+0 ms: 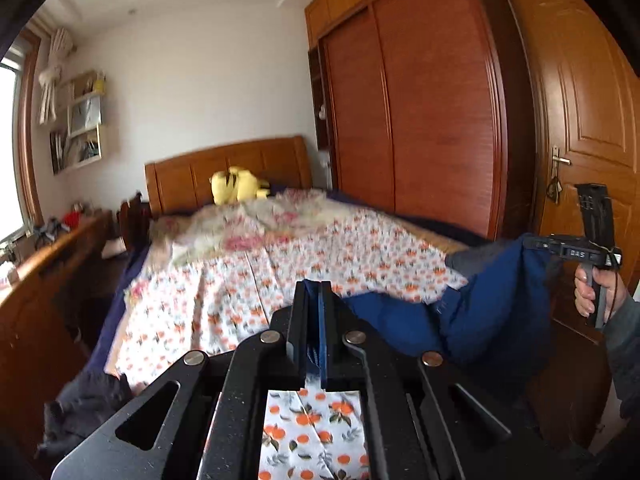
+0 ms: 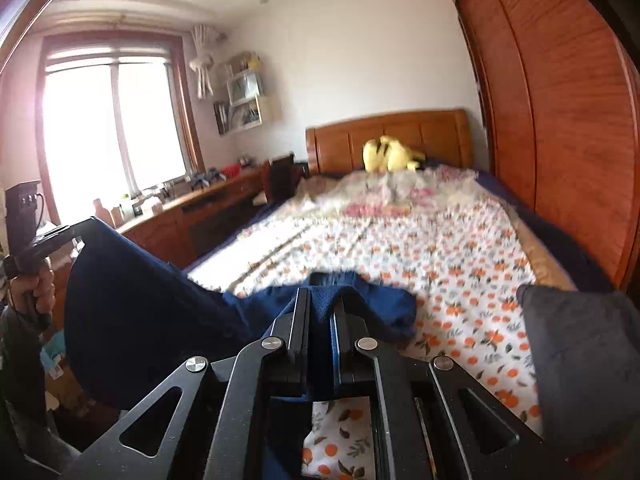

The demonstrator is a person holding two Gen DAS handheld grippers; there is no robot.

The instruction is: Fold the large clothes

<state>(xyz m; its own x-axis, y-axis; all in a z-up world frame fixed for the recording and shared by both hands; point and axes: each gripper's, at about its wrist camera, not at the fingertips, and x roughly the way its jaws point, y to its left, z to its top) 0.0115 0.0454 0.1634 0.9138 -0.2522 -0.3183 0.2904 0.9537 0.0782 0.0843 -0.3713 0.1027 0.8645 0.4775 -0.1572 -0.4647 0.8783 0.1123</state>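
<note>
Blue garment [image 1: 472, 320], large and dark navy, held up off the foot of a bed [image 2: 460, 264] with an orange-fruit printed sheet, stretched between two hand-held grippers. Left gripper [image 1: 316, 300] nearly closed, fingers pinching a thin fold of the blue cloth. Right gripper [image 2: 322, 308] likewise clamped, with a thicker bunch of blue fabric squeezed between its fingers. From the left wrist view, cloth running off to the right and slightly upward, ending at the other gripper's black body [image 1: 576, 254], gripped by a hand [image 1: 596, 288] near a wooden door [image 1: 580, 100]. From the right wrist view, the same cloth sagging away to the left toward the other tool [image 2: 44, 240]. Long axis of the held edge therefore lying side to side, across the width of the bed, not along it; middle of the cloth drooping between the two grips and brushing the sheet near the front edge. Both grippers roughly level with one another and equally close to the mattress, neither clearly nearer. Bed surface straight ahead of both, so a forward lay-down looks like the likely next need. Grey cloth [image 2: 580, 360] draped at the right edge of the right wrist view, separate from the blue piece. Yellow plush toy [image 1: 236, 188] far off by the headboard, well clear.
</note>
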